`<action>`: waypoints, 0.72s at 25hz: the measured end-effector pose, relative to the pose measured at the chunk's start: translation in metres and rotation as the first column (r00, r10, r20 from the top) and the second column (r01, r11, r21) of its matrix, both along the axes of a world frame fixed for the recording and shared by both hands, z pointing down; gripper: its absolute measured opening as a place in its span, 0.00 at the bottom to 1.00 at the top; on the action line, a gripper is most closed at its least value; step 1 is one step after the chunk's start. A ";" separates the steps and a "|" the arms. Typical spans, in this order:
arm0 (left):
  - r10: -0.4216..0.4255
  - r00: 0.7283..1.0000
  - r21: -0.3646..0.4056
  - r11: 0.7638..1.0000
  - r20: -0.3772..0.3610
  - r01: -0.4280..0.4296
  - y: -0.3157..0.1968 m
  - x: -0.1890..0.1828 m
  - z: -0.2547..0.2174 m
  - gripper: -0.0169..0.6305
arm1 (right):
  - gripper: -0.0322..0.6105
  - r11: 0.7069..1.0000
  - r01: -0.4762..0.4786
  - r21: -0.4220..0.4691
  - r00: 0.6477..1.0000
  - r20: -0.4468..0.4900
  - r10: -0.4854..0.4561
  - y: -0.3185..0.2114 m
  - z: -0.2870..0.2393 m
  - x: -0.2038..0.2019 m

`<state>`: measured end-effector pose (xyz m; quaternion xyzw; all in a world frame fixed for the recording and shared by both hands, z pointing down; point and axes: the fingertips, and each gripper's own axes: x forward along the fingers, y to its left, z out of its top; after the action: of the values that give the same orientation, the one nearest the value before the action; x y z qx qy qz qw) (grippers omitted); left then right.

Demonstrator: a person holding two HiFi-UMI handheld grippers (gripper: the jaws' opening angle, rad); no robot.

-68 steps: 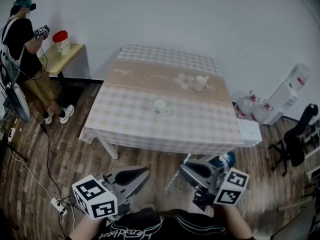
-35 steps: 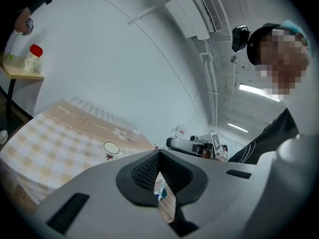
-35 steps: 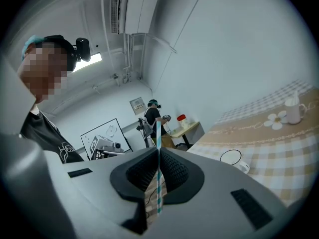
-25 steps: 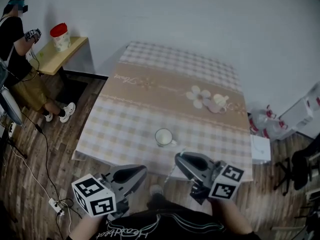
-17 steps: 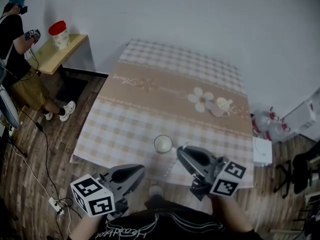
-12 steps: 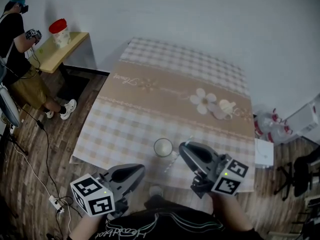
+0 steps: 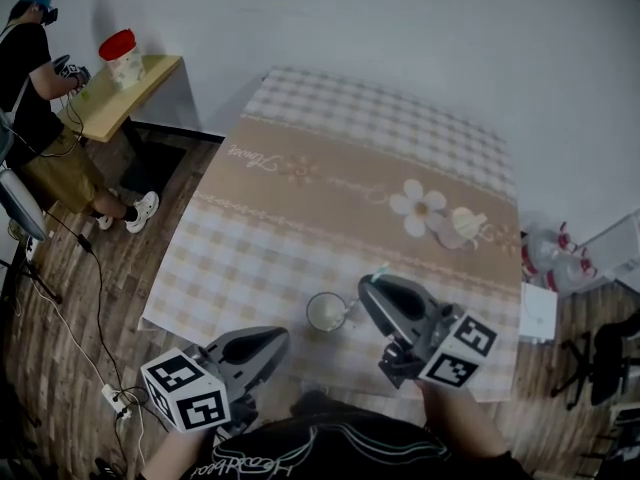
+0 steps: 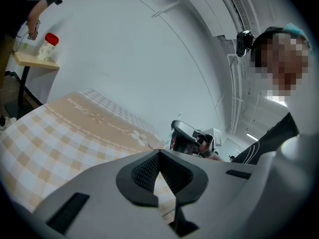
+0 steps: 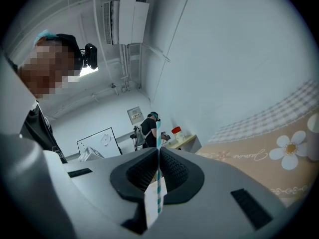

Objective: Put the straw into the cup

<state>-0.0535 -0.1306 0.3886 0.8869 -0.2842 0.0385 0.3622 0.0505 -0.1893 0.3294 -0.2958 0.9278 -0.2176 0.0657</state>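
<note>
A white cup (image 7: 324,311) stands near the front edge of the table (image 7: 300,218), which wears a checked cloth. My right gripper (image 7: 373,287) hovers just to the right of the cup, shut on a teal-and-white striped straw (image 9: 158,185). The straw stands upright between the pads. Its top pokes out above the jaws and its paper-wrapped lower end hangs below. My left gripper (image 7: 282,340) is off the table's front edge, left of and nearer than the cup. It is shut with nothing in it (image 8: 159,156). Neither gripper view shows the cup.
A person (image 7: 35,88) stands at the far left by a small wooden side table (image 7: 125,93) with a red-lidded jar (image 7: 120,56). Cables and a power strip (image 7: 115,398) lie on the wood floor at left. An office chair (image 7: 610,353) and bottles (image 7: 555,253) are at right.
Both grippers have come forward to the table. The right gripper, still holding the straw, has gone from short of the table's edge to beside the cup. The cup has stayed put.
</note>
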 end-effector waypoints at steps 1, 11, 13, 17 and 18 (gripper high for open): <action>-0.005 1.000 -0.006 1.000 0.003 0.005 -0.003 0.000 0.002 0.02 | 0.09 1.000 0.010 0.009 1.000 -0.009 -0.010 -0.003 0.004 -0.002; -0.031 0.998 -0.066 0.997 0.045 0.034 -0.026 0.004 0.023 0.02 | 0.09 0.998 0.064 -0.022 0.998 -0.019 -0.064 -0.027 0.048 -0.006; -0.038 0.997 -0.072 0.997 0.066 0.043 -0.032 0.001 0.034 0.02 | 0.09 0.997 0.072 -0.029 0.996 -0.042 -0.073 -0.031 0.062 -0.008; -0.059 0.995 -0.116 0.991 0.079 0.068 -0.039 -0.006 0.054 0.02 | 0.09 0.995 0.091 -0.042 0.993 -0.069 -0.094 -0.031 0.084 -0.015; -0.066 0.995 -0.134 0.988 0.070 0.075 -0.039 -0.007 0.056 0.02 | 0.09 0.994 0.095 -0.046 0.993 -0.070 -0.098 -0.032 0.087 -0.015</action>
<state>-0.0603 -0.1700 0.4443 0.8478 -0.3238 0.0739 0.4134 0.0350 -0.2209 0.4167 -0.2597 0.9379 -0.2295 0.0155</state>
